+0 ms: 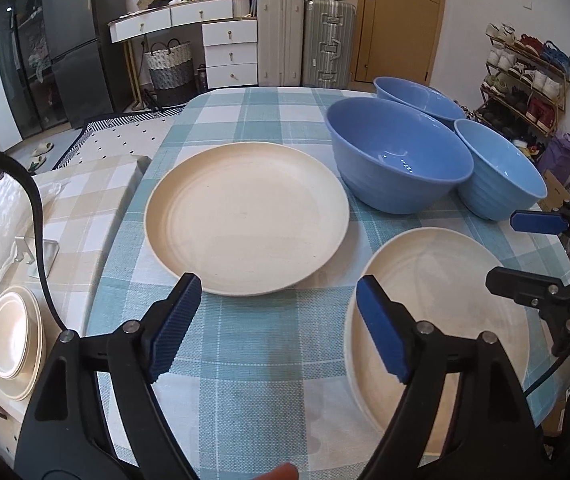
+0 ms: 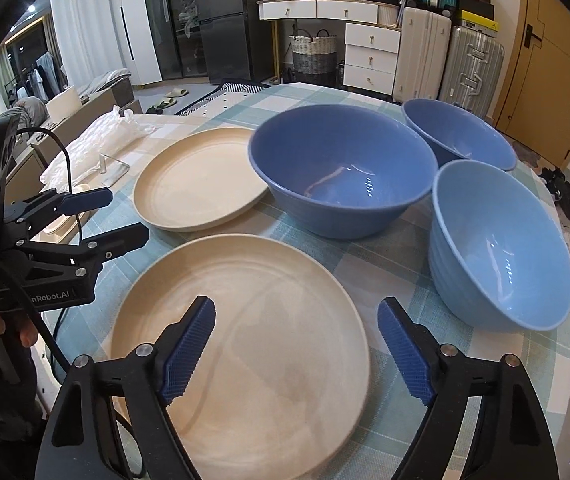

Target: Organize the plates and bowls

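Fingers (image 1: 275, 328) of both grippers released, empty, above plates (image 1: 245, 216); left gripper (image 2: 109, 216) label partly hidden: "nRobot.AI".

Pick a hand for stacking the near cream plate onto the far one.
Right. The right gripper hangs open directly over the near plate; the left gripper points at the far plate, beside it.

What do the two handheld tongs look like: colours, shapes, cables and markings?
Both the left tongs and the right tongs have black angular arms with silver pivot pins and blue ribbed pads. A black cable runs from the left one, whose body carries white lettering.
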Motion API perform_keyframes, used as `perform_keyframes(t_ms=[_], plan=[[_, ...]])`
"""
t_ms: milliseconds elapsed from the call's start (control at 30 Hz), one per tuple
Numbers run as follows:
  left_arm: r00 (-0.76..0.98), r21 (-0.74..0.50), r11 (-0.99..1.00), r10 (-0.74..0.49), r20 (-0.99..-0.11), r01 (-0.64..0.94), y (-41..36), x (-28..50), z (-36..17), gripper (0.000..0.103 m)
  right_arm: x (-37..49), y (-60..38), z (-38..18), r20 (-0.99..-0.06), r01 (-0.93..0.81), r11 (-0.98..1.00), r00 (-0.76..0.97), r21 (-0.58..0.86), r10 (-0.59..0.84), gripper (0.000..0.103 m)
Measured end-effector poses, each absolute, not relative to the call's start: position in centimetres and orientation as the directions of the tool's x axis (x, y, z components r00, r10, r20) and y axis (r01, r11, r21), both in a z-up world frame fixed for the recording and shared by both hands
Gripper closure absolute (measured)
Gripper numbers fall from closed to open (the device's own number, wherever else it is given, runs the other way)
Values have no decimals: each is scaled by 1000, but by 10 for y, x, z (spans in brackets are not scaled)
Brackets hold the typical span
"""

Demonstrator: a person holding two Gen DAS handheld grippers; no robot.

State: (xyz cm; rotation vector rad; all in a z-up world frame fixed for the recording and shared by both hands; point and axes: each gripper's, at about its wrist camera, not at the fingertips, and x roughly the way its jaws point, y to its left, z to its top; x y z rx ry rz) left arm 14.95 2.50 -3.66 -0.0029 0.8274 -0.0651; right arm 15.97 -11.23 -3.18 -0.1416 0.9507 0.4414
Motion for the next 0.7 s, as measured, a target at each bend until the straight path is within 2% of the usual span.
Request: perform_keyframes(t_ms=[133,267,300,700], plan=[[677,-63,997,-75,-732,42,37,147,-34,23,163,-103,-31,-812,-435,897,493,82,313,17],[679,-76,997,-68,-731,19,47,145,-34,12,166,-96,-31,-809,-438,894,489,97,327,15],[680,-87,996,-74,-730,15,50,144,-33,3,166,-94,-30,-807,-441,892,488,100,332,15],[700,-163,985,-79,-710,-54,91,142,-36,2,176,-67,-26,-813,-461,880,463,119,352,15]])
